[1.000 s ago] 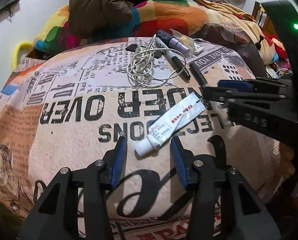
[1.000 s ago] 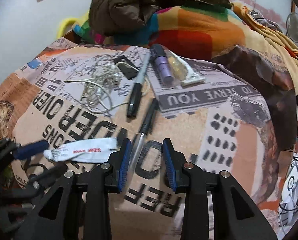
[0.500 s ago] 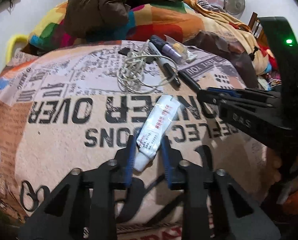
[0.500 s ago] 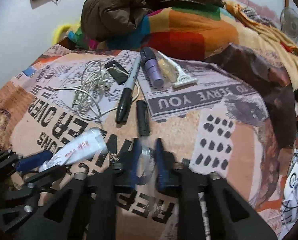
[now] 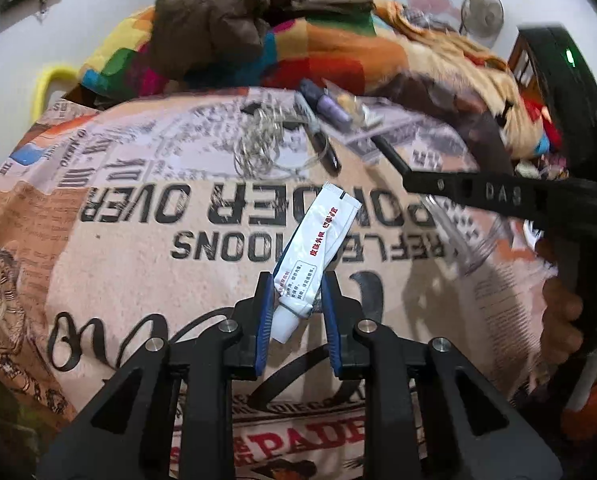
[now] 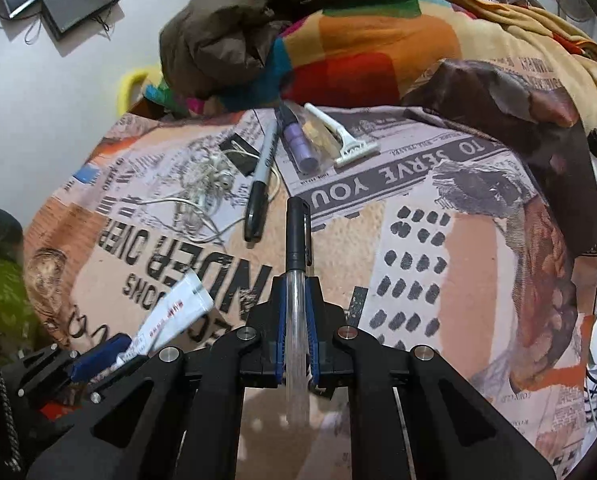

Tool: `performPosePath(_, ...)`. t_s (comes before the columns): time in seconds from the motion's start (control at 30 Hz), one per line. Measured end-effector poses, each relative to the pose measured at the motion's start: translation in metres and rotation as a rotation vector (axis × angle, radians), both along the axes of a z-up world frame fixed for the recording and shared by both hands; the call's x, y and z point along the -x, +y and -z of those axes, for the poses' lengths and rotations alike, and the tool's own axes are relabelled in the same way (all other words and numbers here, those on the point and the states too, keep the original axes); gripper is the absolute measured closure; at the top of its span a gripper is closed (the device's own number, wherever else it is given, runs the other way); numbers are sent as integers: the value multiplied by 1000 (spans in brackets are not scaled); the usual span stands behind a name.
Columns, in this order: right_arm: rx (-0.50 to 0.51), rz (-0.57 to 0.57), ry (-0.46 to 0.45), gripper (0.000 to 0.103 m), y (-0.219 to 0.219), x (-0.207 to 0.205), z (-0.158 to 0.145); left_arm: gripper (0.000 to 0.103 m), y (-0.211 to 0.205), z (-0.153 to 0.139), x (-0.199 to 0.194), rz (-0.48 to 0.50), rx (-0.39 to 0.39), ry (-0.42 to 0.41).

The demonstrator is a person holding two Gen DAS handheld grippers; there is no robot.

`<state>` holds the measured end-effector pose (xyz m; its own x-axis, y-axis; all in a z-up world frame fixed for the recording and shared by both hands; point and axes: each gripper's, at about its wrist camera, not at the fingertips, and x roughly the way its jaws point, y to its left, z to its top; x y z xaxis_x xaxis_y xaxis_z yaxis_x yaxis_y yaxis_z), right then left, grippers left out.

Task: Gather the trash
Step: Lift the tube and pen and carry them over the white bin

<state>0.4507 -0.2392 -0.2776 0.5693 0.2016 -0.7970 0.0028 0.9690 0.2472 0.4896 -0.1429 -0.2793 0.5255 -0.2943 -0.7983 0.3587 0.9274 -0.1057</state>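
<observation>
Lying across a newsprint-patterned bedspread (image 5: 146,264) are the items to be gathered, and two of them are already held. On the left, the left gripper (image 5: 298,304) is seen closed narrow on the white ointment tube (image 5: 318,248): the capped end is pinched between the blue pads, and the tube's long axis runs up and away from the tongs, tilted slightly rightward, with the crimped end free above the cloth. Further in, a tangle of white cable (image 6: 202,188) and a black marker (image 6: 260,184) are left lying on the bedspread, the marker's length pointing roughly away from both cameras. Beyond these, a purple tube (image 6: 300,144) and a white razor (image 6: 344,136) are seen side by side near the piled bedding (image 6: 338,52). On the right, the right gripper (image 6: 297,312) is closed tight on a clear-barrelled pen (image 6: 297,264), whose black cap points straight forward along the fingers, while the barrel extends back between them.

With both tongs occupied, a drop-off is judged to be needed before anything else is taken; no bin can be seen in either view. Of the remaining pieces, the marker is judged nearest, just ahead and left of the pen's cap, so either gripper could approach it across its long axis.
</observation>
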Motion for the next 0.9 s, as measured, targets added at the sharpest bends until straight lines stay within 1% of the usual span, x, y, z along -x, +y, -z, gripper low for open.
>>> performPosePath(0.2, -8, -5, -28, 95, 5, 20, -19, 80, 13, -35, 11, -33, 39, -40)
performPosePath(0.37, -18, 2, -62, 95, 11, 37, -42, 80, 32, -62, 27, -63, 66, -81)
performPosePath(0.6, -1, -22, -142, 95, 33, 64, -87, 80, 69, -100, 62, -122, 77, -148)
performPosePath(0.73, 7, -52, -199, 95, 53, 81, -117, 80, 90, -121, 84, -157, 75, -191)
performPosePath(0.9, 11, -97, -263, 95, 80, 104, -144, 80, 119, -146, 115, -199, 74, -242)
